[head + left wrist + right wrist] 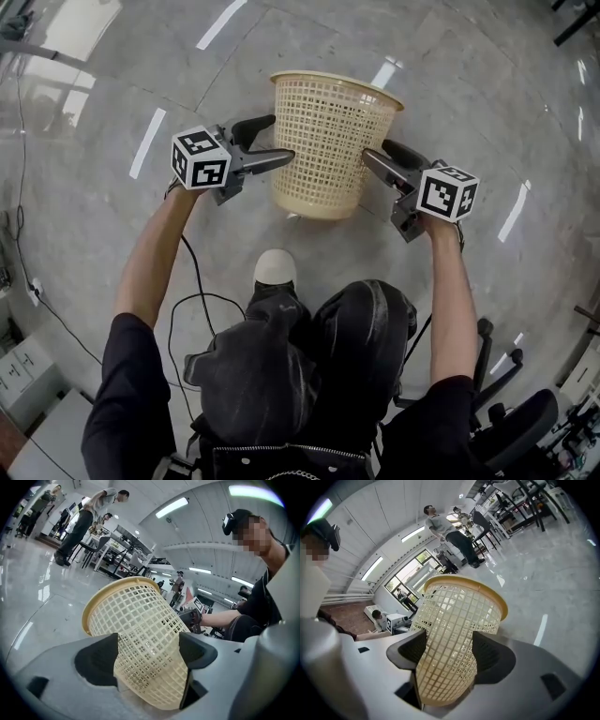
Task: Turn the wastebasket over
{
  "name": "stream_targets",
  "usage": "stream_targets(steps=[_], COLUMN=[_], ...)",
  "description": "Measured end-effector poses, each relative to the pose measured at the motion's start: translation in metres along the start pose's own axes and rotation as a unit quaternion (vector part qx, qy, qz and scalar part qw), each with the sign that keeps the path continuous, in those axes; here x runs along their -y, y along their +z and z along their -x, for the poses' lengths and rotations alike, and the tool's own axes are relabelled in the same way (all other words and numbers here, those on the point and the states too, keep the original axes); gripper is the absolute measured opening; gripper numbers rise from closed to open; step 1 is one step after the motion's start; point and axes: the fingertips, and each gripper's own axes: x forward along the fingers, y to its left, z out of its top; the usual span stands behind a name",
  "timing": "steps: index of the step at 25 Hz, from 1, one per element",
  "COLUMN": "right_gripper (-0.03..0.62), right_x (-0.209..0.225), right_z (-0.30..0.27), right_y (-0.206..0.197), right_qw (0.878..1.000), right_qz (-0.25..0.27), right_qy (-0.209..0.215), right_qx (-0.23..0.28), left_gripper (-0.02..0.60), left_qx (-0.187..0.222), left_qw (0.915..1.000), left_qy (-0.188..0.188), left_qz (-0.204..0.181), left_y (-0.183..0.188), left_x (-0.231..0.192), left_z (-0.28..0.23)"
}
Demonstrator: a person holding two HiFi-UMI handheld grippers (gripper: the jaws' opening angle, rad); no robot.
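Past the person's dark-trousered knees [309, 356], left hand-held gripper [281, 138] and right hand-held gripper [375, 148], jaws spread, pinch the upright cream plastic mesh wastebasket [328, 131] between them. Next it likely needs rotating rim-down.

Wore a black short-sleeved top [117, 394], dark glossy trousers [361, 328] creased at the knees, and a pale round-toed shoe [275, 267]. Carried a black camera [233, 520] strapped on the head. Had a left hand-held gripper [281, 138] and a right hand-held gripper [373, 148] of grey plastic, with dark jaw pads [96, 660] and long tapering fingers [267, 157]. Bore on each a white cube [200, 157] printed with black square markers. Trailed a thin black cable [172, 328] below the left one, looping beside the trousers.
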Motion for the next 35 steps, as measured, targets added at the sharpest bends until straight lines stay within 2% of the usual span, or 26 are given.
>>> stream_targets(steps=[4,7,11,15,17,19,26,31,35], right_gripper=[0.291,0.291,0.291,0.291,0.291,0.291,0.29,0.287,0.287], right_x=[-0.002,-0.01,-0.03,-0.035,-0.035,-0.035,-0.046,-0.056,-0.055], right_z=[0.003,0.008,0.014,0.017,0.022,0.026,0.039,0.043,0.042], right_y=[0.003,0.016,0.033,0.021,0.013,0.009,-0.019,-0.042,-0.053], right_qw=[1.0,0.996,0.975,0.951,0.947,0.949,0.956,0.951,0.949], right_qz=[0.025,0.084,0.213,0.3,0.309,0.304,0.289,0.304,0.307], right_qy=[-0.008,-0.026,-0.054,-0.08,-0.083,-0.08,-0.048,-0.027,-0.027], right_qx=[0.006,0.019,0.014,-0.018,-0.018,-0.014,-0.019,-0.037,-0.06], left_gripper=[0.397,0.397,0.397,0.399,0.397,0.397,0.397,0.397,0.397], left_qx=[-0.002,-0.006,-0.019,0.015,0.024,0.022,-0.012,-0.029,-0.036], left_qw=[0.9995,0.9975,0.9895,0.9903,0.9907,0.9904,0.9884,0.9878,0.9878], left_qy=[0.007,0.015,0.036,0.042,0.036,0.03,0.013,0.009,0.012], left_qz=[-0.03,-0.068,-0.138,-0.132,-0.129,-0.133,-0.151,-0.152,-0.151], left_y=[0.003,0.011,0.023,0.034,0.035,0.033,0.002,-0.017,-0.025], left_x=[0.004,0.008,0.012,0.015,0.02,0.027,0.058,0.069,0.071], left_z=[-0.002,-0.002,-0.001,0.001,0.002,0.003,0.016,0.025,0.026])
